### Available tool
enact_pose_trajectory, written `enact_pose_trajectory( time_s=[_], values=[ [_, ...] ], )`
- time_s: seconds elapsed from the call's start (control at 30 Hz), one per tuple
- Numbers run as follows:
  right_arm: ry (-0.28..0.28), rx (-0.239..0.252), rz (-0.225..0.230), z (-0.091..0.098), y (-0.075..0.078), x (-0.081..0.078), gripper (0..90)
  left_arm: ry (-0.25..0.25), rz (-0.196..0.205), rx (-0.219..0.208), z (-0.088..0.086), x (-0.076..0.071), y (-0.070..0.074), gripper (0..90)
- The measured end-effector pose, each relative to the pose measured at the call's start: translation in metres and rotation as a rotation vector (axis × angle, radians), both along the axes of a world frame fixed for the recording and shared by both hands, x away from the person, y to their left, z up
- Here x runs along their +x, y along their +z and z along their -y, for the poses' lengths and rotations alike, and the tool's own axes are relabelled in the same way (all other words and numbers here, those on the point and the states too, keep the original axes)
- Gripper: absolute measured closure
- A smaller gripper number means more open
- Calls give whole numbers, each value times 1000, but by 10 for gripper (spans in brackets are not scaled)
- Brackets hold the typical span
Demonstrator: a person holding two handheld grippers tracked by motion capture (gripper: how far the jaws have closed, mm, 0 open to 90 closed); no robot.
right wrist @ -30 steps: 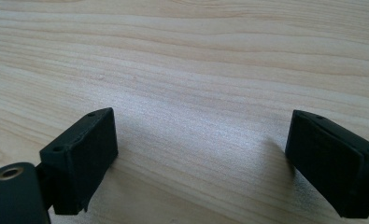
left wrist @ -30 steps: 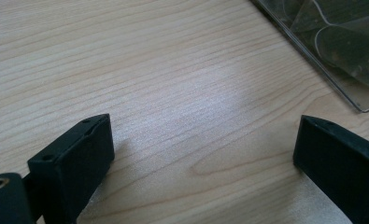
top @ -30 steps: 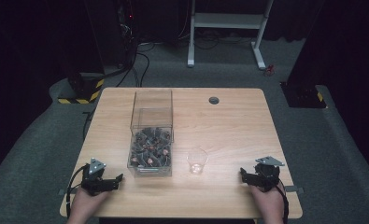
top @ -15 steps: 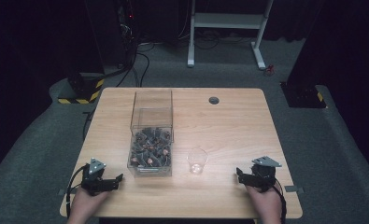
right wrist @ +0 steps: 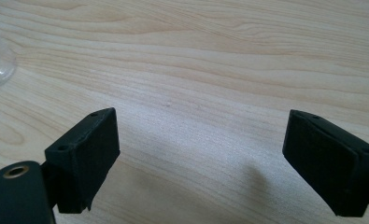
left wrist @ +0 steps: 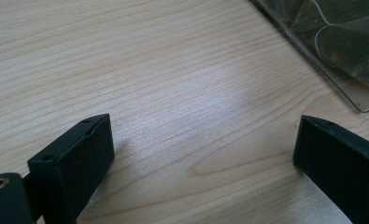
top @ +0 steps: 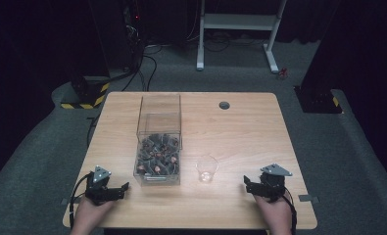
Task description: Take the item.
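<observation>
The cup [top: 206, 169] stands just right of the box [top: 157, 147], nearer the right gripper [top: 252, 187] than the left gripper [top: 118, 191], both wide open and empty.

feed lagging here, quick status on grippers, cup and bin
Left gripper open, empty, beside the clear bin. Right gripper open, empty, right of the plastic cup. Cup upright, untouched. Bare table between; nothing in the way.
</observation>
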State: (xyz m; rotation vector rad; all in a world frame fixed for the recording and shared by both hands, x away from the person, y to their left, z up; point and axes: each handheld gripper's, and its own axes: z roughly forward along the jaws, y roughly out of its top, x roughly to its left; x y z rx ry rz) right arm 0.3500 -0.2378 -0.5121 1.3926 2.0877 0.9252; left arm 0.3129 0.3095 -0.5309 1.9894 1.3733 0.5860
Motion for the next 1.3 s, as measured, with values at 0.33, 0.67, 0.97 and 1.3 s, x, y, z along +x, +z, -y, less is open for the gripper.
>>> enact_pose_trajectory(
  time_s=[0.33,0.67,0.97,1.3],
  values=[
    [14,9,15,-5,4,-2,115,0,0,0,0,0,0,54],
    [30,9,22,-7,6,-3,117,0,0,0,0,0,0,54],
    [35,21,39,-9,10,-5,120,3,2,1,0,0,0,52],
    [44,28,60,-10,16,-6,122,27,-7,3,-1,1,0,28]
  ],
)
